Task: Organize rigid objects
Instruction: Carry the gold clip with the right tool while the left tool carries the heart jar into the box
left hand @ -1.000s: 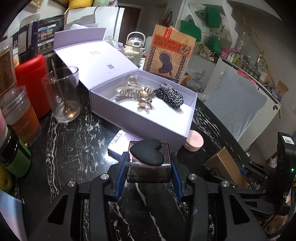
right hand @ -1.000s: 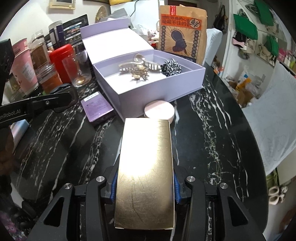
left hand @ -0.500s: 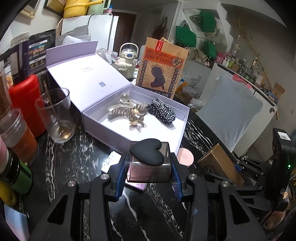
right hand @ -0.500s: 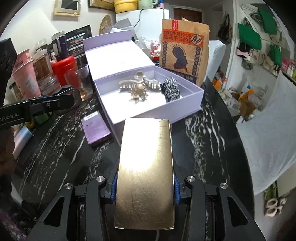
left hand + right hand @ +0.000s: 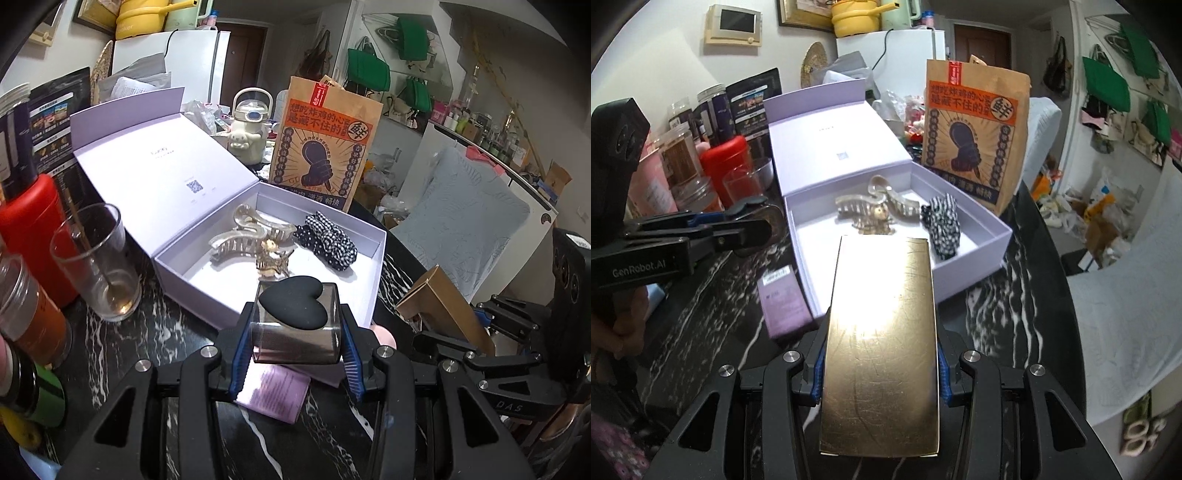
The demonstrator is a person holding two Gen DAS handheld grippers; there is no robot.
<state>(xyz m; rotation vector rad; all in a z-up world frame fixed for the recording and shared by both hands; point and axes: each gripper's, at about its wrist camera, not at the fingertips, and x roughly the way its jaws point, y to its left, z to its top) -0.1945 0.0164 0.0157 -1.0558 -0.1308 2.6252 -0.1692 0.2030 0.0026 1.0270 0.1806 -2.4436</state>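
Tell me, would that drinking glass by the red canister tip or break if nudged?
The glass is tall and thin-walled, so it probably breaks if knocked over. The stick leaning inside could rattle or shift. Its smooth sides likely slip on the polished table.

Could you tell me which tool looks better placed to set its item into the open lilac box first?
Probably the left tool: its smoky clear block with black heart top already overlaps the open lilac box near edge, while the gold rectangular box sits farther back.
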